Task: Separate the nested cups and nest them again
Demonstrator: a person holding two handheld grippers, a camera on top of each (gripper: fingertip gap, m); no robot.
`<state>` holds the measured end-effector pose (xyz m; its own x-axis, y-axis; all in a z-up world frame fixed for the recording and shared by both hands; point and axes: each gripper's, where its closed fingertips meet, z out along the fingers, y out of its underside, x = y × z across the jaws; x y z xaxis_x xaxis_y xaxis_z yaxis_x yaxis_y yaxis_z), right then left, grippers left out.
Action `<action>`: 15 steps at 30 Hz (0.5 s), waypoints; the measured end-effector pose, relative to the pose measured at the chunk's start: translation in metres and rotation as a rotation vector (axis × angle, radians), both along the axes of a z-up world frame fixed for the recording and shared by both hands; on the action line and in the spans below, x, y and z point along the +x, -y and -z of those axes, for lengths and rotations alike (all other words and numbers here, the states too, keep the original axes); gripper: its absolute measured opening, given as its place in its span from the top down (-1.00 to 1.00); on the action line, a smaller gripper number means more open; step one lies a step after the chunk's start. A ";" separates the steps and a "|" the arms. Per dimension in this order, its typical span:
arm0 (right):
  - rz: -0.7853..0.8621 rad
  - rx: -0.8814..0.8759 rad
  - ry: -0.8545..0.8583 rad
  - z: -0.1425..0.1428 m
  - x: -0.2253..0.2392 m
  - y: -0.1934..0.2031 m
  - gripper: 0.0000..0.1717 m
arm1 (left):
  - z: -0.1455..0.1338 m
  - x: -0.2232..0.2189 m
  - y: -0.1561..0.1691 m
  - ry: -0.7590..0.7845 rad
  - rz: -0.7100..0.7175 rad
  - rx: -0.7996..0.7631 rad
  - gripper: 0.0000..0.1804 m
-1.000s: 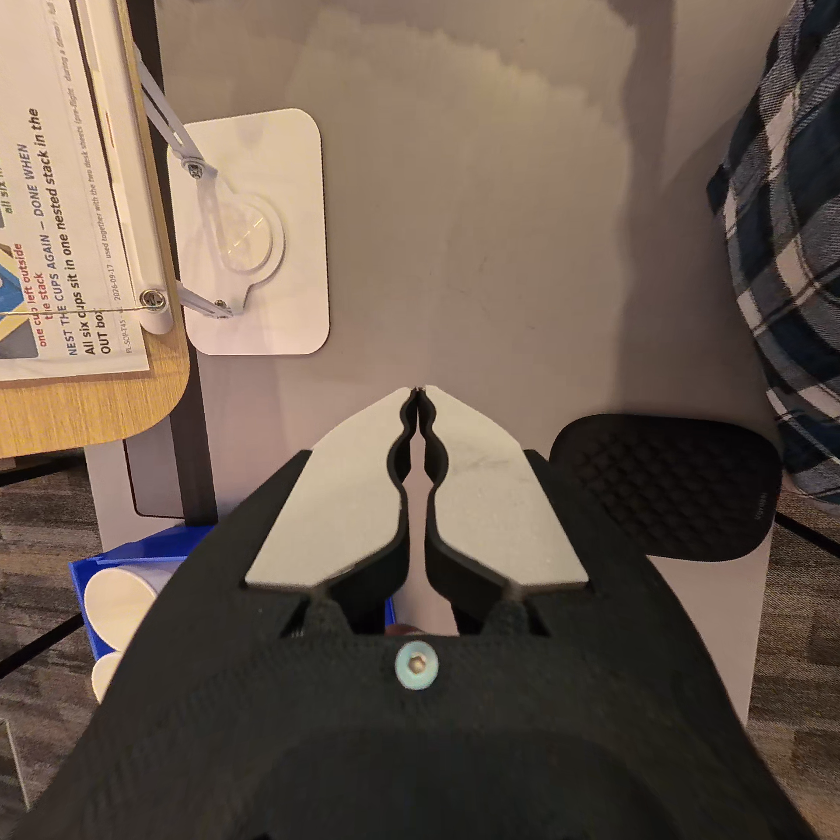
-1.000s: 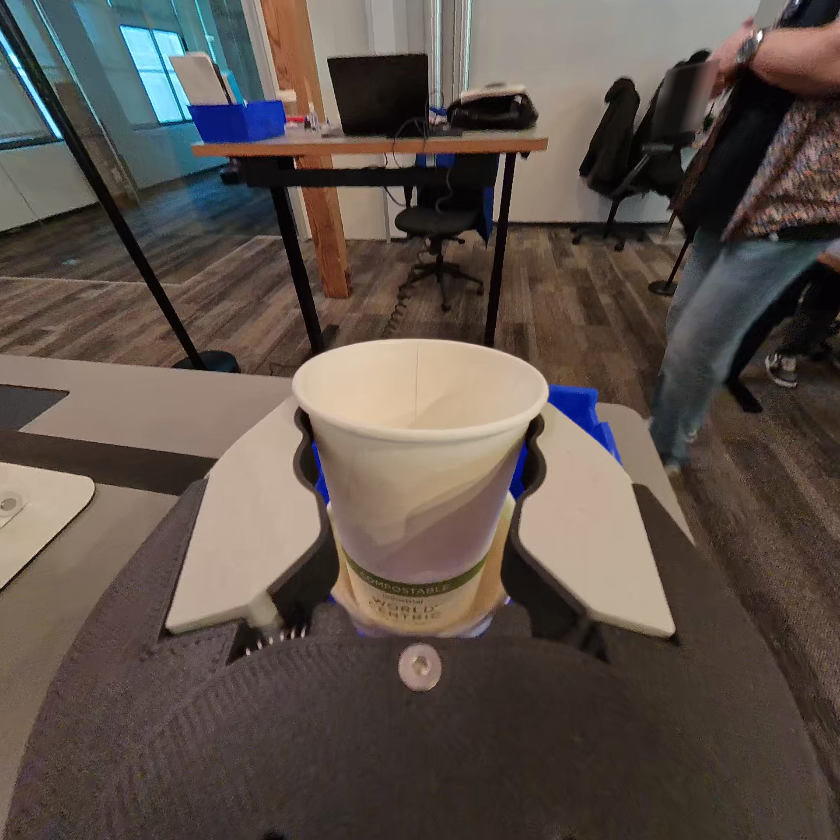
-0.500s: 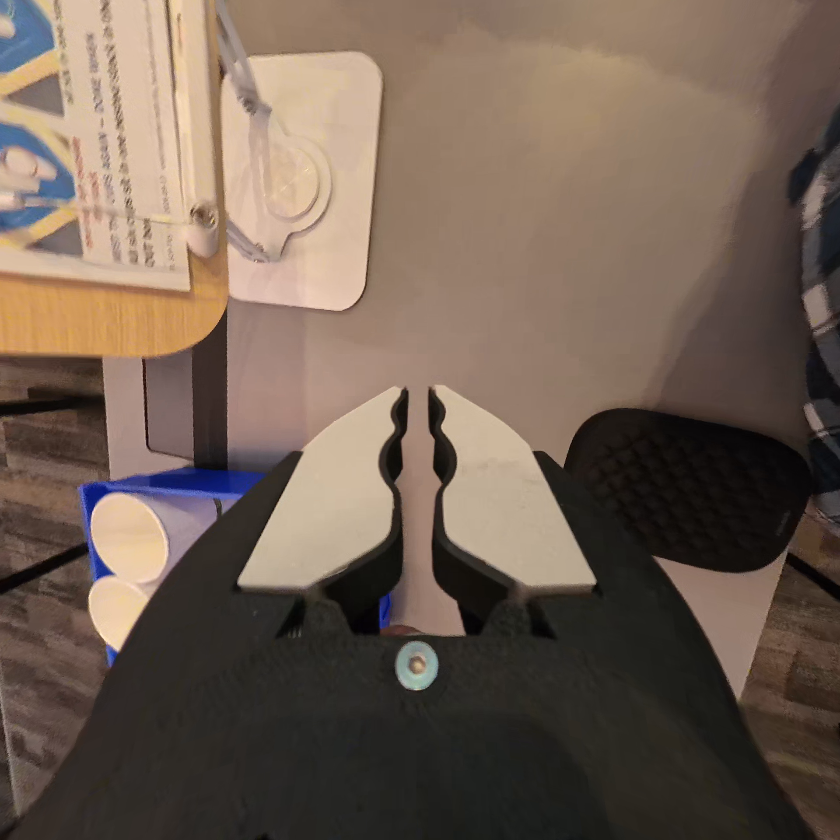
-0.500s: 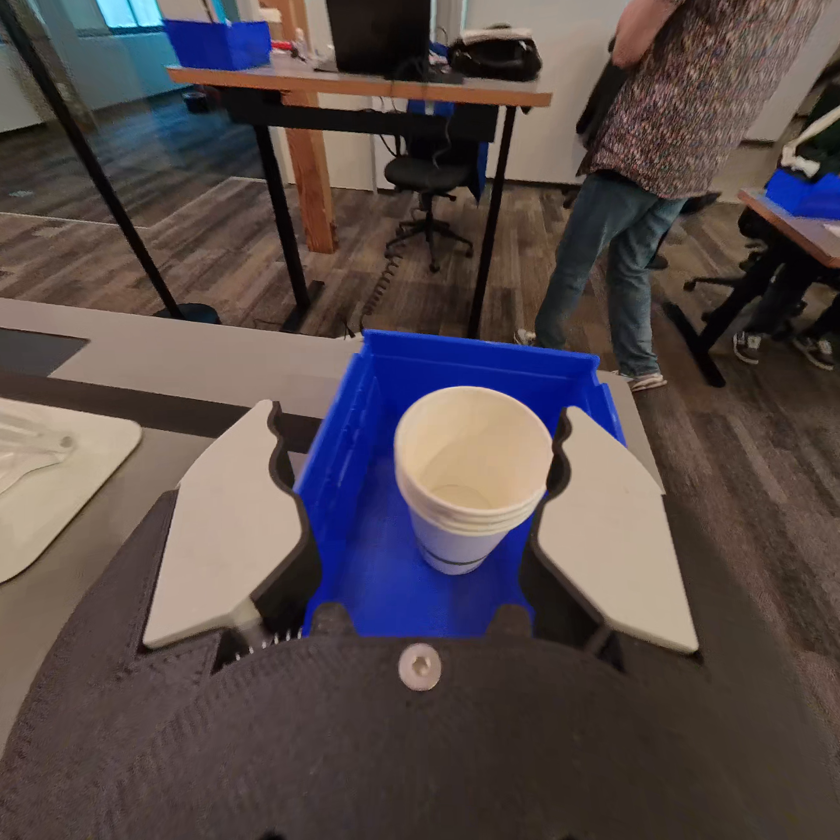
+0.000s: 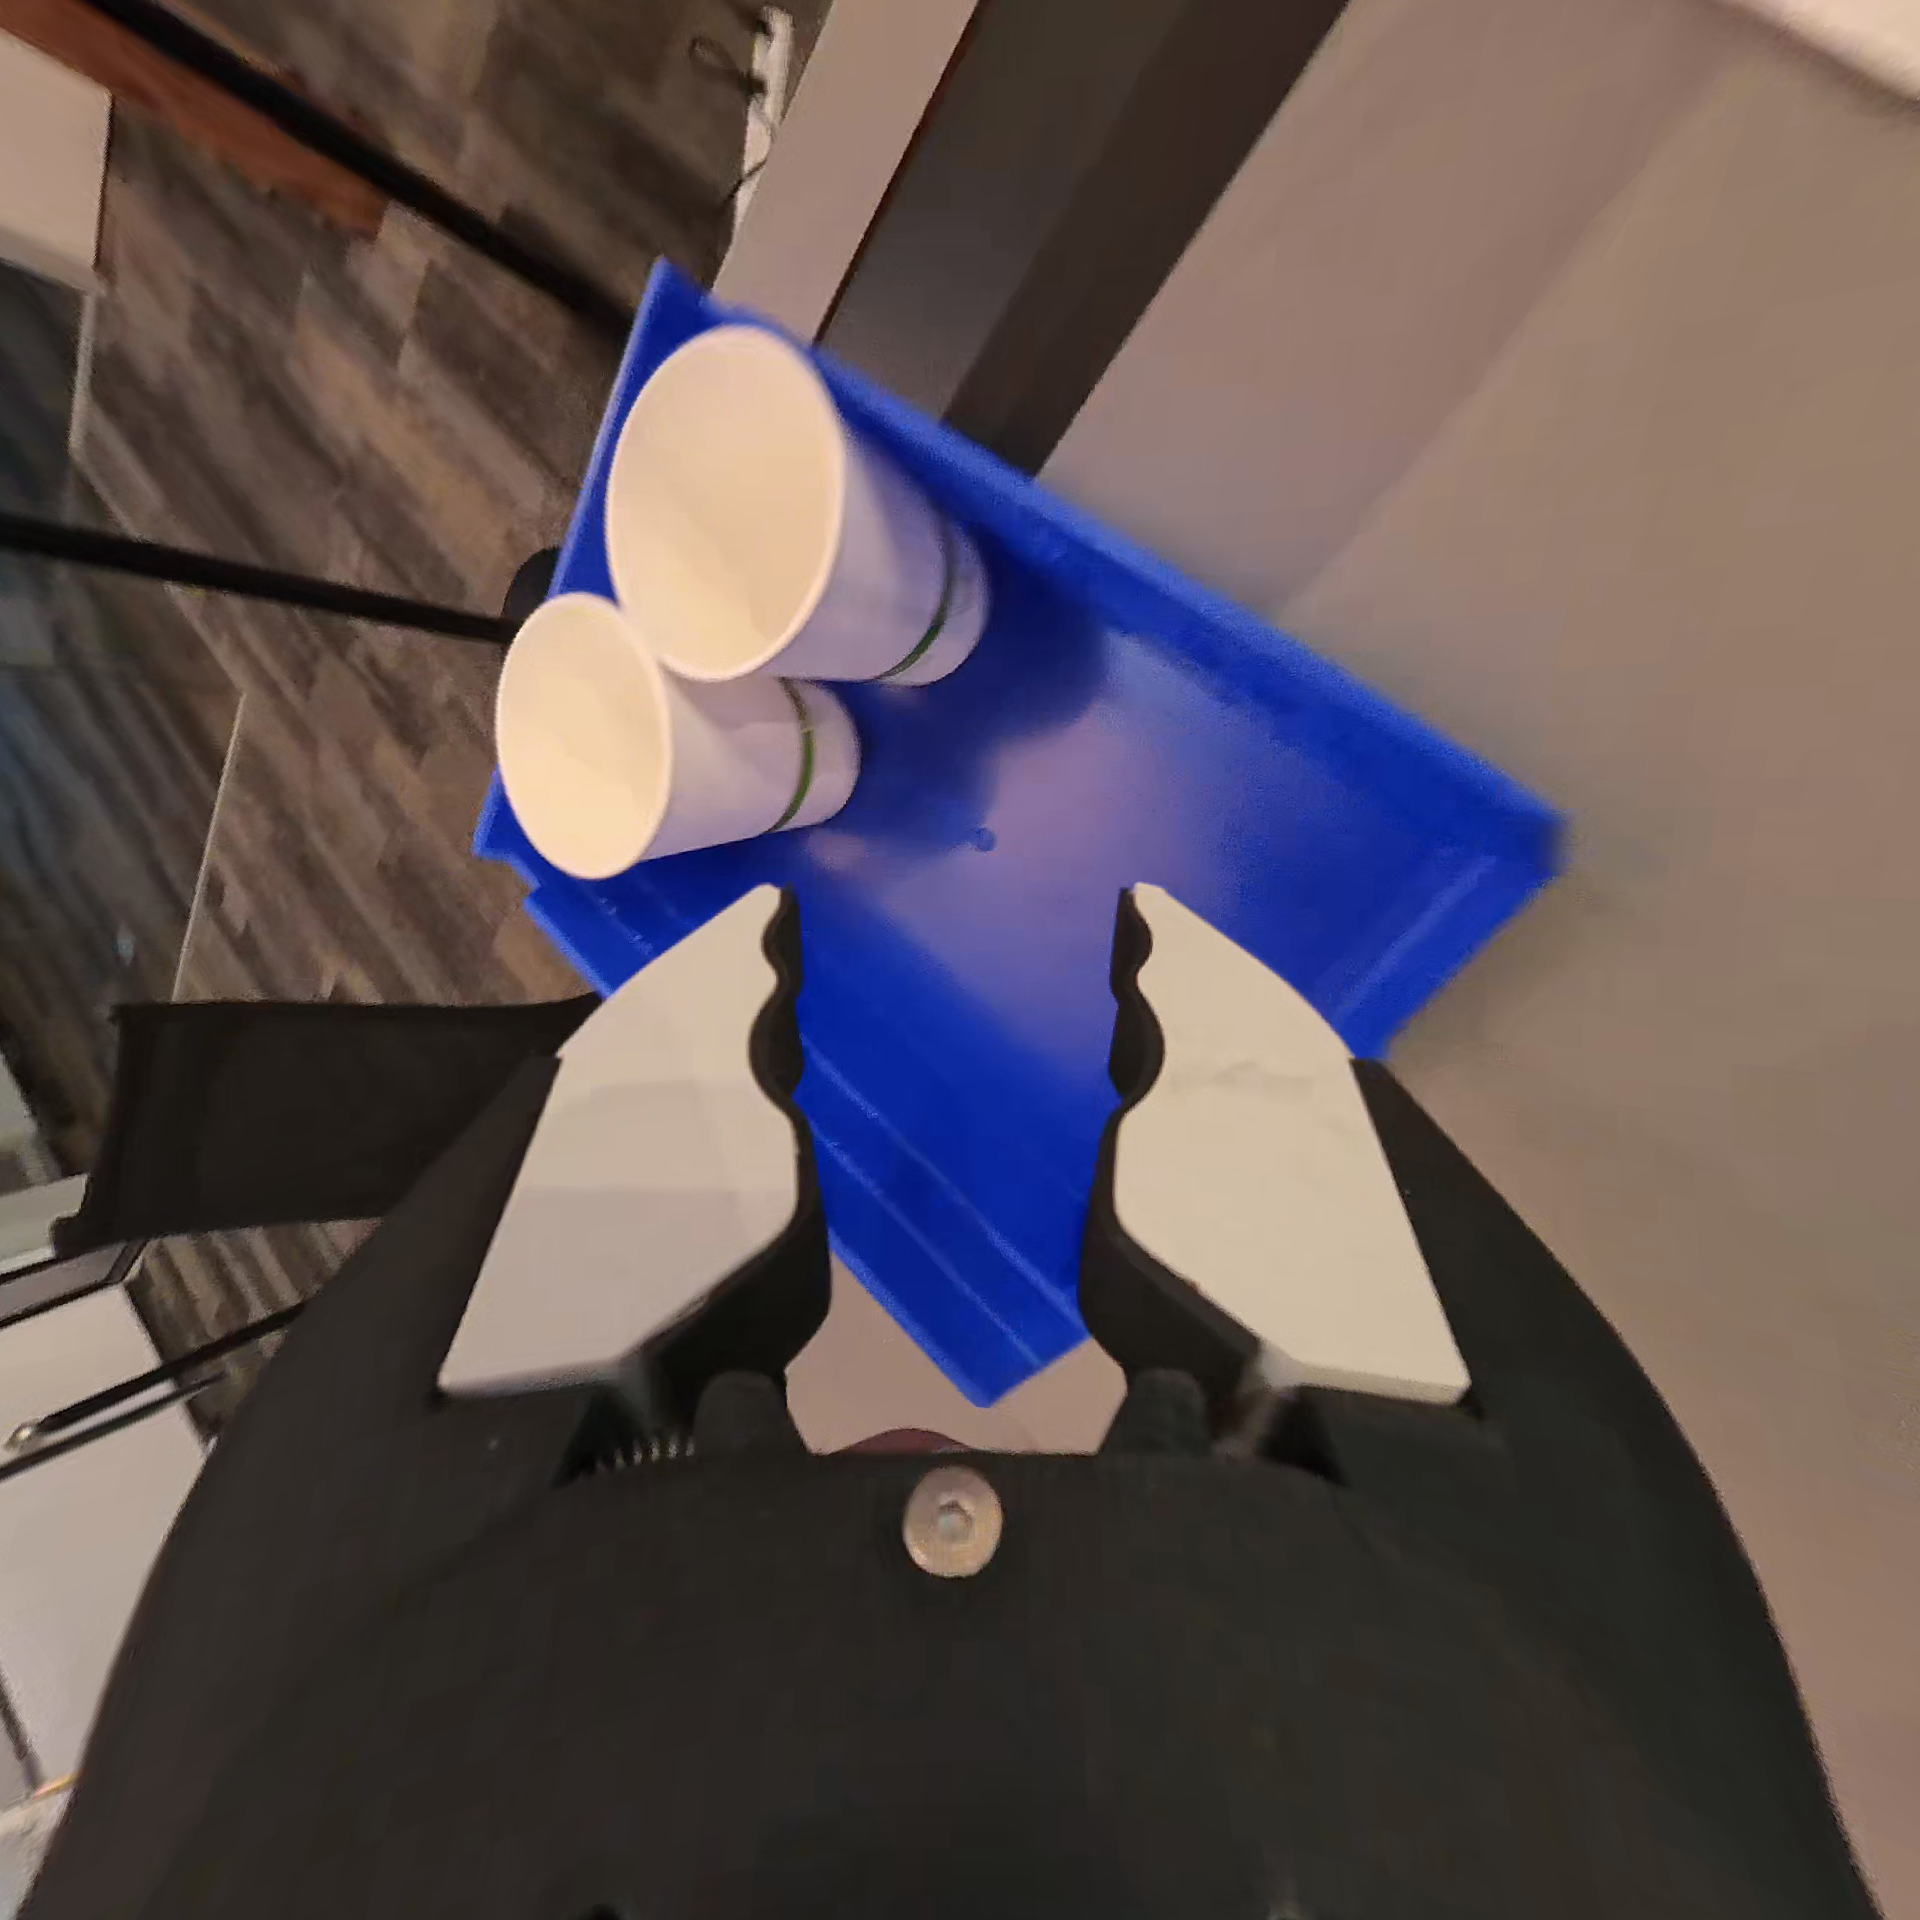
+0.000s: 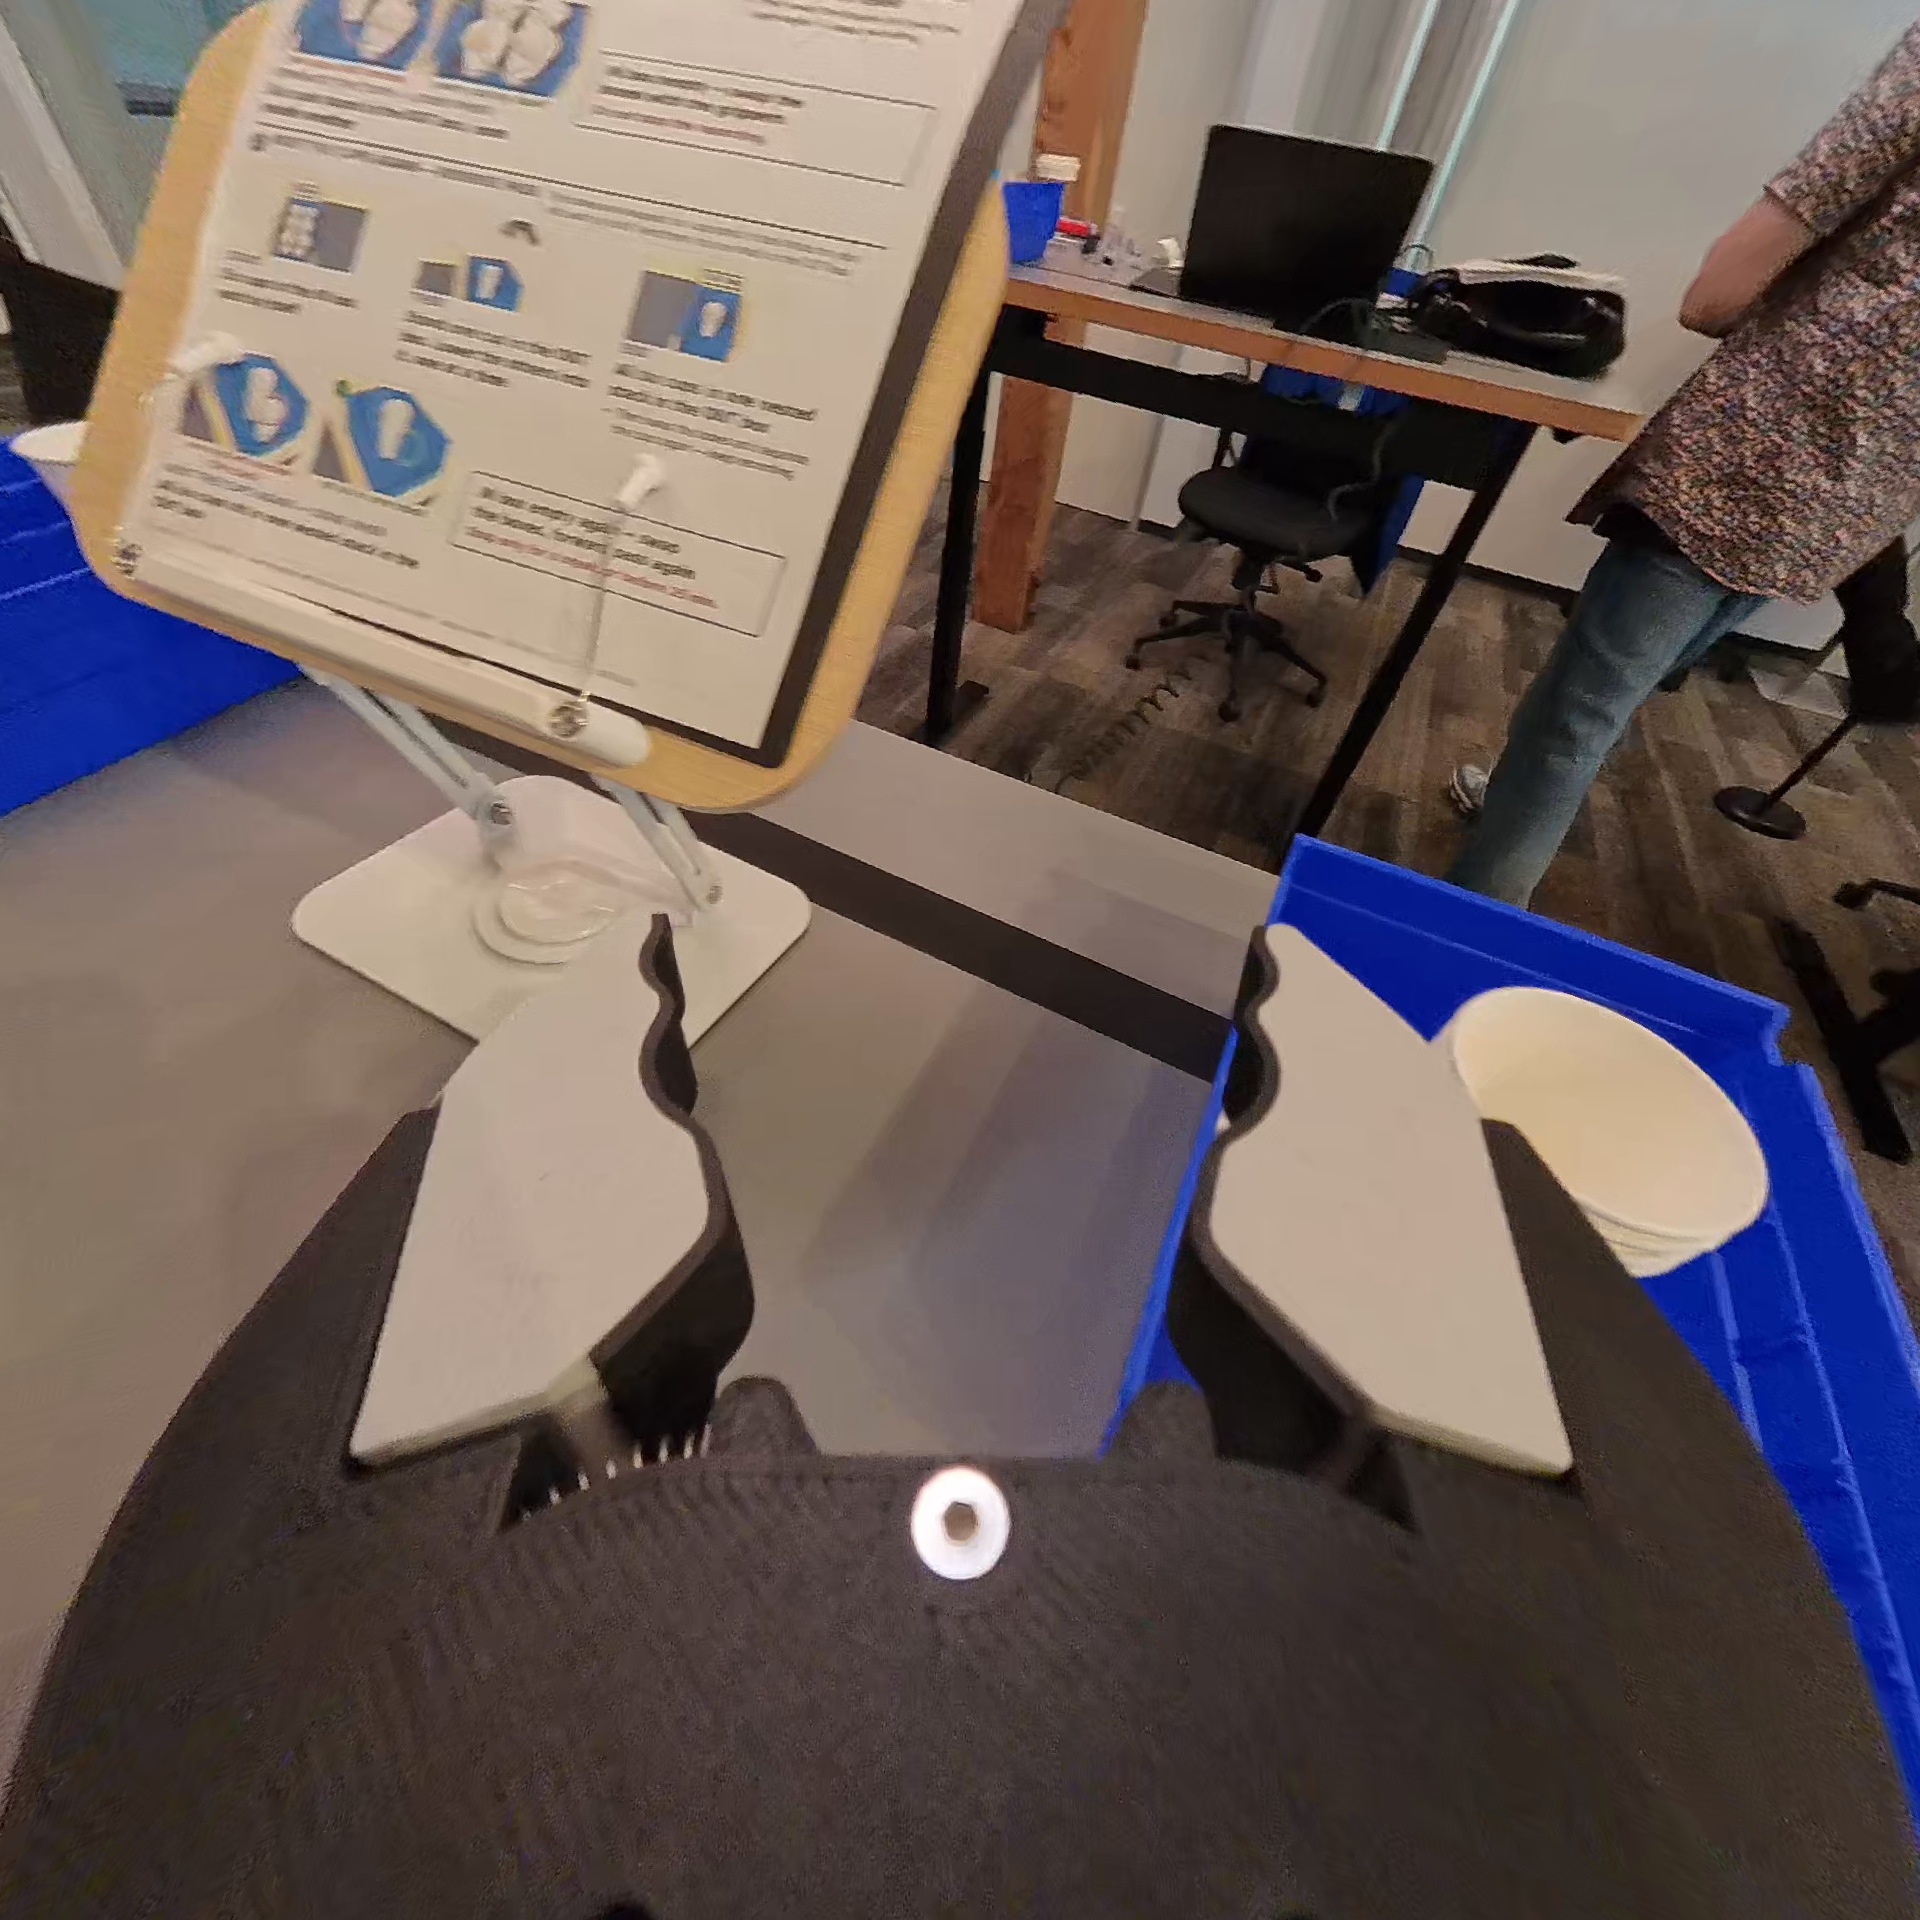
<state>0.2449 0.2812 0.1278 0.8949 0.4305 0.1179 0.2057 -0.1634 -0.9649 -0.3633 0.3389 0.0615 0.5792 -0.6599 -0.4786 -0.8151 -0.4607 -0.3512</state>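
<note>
The re-nesting half of the job looks to be in hand. The right tool [image 6: 956, 945] stands wide open over bare grey desk [image 6: 935, 1195] with nothing between its fingers; just to its right, inside a blue bin [image 6: 1787, 1351], sits a nested stack of white paper cups [image 6: 1600, 1122], several rims showing one inside another. The left tool [image 5: 956, 904] is about half open and also holds nothing; it hangs above a second blue bin [image 5: 1299, 831], pointing at the bin's bare floor, while two single paper cups [image 5: 717, 499] [image 5: 582, 738] stand side by side, touching, at the far corner. The next move, by my reading, calls for the left tool to shift toward one of those two cups, spread enough to clear its rim, and close on its wall so it can be carried to the stack; since the cups touch, the outer one looks the easier pick. A second ago the right tool had a cup between its fingers over the stack; now it is away from the stack and bare. The left tool was shut then, over plain desk beside the white base of the instruction stand [image 6: 540, 935]; it has since opened and swung over its bin.
</note>
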 end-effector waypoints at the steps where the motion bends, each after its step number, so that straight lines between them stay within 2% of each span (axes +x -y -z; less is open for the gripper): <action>1: -0.012 -0.004 0.007 0.000 -0.006 0.002 -0.18 | 0.007 -0.012 -0.011 -0.022 -0.011 -0.002 0.37; 7: -0.060 -0.017 0.031 -0.003 -0.037 0.016 -0.18 | 0.055 -0.073 -0.068 -0.108 -0.096 -0.038 0.37; 12: -0.072 -0.031 0.041 -0.002 -0.054 0.023 -0.17 | 0.072 -0.085 -0.098 -0.077 -0.098 -0.061 0.45; 13: -0.073 -0.033 0.042 -0.002 -0.057 0.024 -0.17 | 0.075 -0.083 -0.099 -0.071 -0.082 -0.085 0.54; 15: -0.073 -0.036 0.042 -0.002 -0.063 0.024 -0.17 | 0.080 -0.085 -0.104 -0.106 -0.059 -0.104 0.60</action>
